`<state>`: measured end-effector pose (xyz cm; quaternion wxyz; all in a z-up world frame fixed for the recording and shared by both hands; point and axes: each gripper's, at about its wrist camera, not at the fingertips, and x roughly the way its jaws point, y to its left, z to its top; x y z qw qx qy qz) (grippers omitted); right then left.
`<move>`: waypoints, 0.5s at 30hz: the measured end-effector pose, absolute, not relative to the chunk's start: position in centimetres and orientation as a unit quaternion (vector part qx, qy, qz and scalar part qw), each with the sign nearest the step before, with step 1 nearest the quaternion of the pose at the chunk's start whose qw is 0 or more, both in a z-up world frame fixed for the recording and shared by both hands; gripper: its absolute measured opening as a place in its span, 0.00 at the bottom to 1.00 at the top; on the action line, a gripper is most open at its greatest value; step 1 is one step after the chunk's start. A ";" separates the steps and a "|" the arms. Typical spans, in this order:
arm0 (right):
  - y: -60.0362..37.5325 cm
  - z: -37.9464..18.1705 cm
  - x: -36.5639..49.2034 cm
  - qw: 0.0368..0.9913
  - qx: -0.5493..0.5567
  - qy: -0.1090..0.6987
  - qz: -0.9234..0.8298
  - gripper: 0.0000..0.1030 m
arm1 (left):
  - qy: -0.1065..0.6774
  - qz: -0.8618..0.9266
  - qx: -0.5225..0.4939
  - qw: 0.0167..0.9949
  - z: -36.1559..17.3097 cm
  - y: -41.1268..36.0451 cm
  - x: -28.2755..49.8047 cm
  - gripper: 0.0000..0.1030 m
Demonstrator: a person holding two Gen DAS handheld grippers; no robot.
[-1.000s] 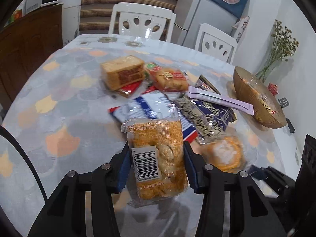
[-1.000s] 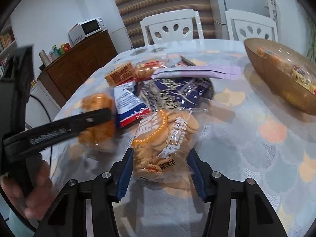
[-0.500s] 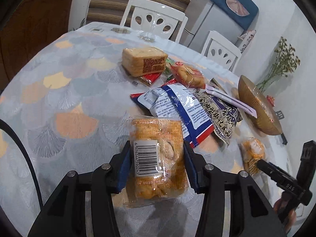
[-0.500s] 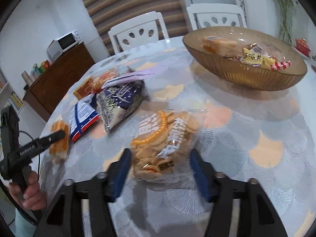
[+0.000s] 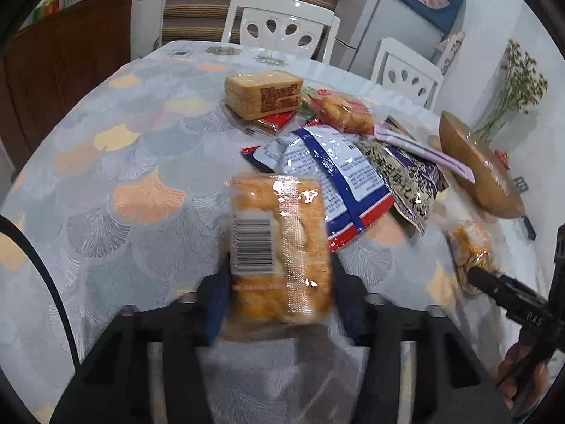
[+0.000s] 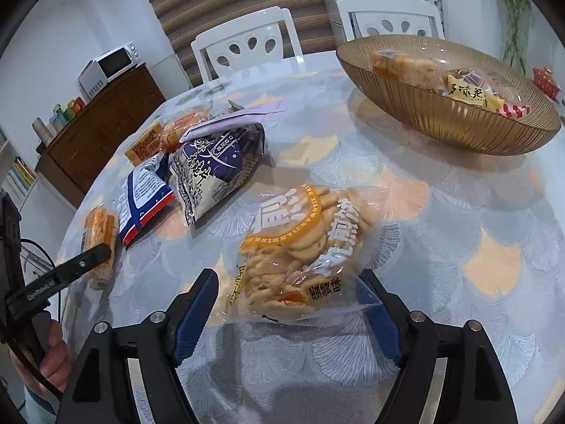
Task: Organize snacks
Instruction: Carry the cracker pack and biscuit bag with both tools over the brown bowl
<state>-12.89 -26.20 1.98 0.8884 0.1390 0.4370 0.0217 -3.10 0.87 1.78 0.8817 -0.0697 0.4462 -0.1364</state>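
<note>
Left gripper: your jaws are clamped on the sides of a barcode pack, held lengthwise off the table, label up; gripping across the narrow width leaves the far end free to go down first. Right gripper: jaws apart, wider than the cracker bag that sits between them, which seems to touch neither pad, so you cannot tell whether it is resting on the table or slipping; close before you move it. Bowl: at the right of the table, already holding several wrapped snacks, so it is probably the destination for both items. Loose pile, mid-table: a blue bag, a dark bag, a biscuit block stacked on a red packet, overlapping one another, not yet sorted. The bowl lies nearer your right hand; take that bag first, to keep the two grippers from crossing.
</note>
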 end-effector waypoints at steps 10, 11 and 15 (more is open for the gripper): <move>-27.3 3.5 -14.1 0.902 0.138 0.409 0.019 0.47 | 0.409 -0.141 -0.071 0.899 5.2 0.3 -3.4 0.42; -27.5 3.7 -14.3 0.903 0.138 0.406 0.019 0.47 | 0.404 -0.148 -0.067 0.900 5.7 -0.2 -3.4 0.42; -27.9 4.4 -14.9 0.907 0.138 0.397 0.019 0.46 | 0.390 -0.168 -0.048 0.904 7.2 -2.5 -3.2 0.42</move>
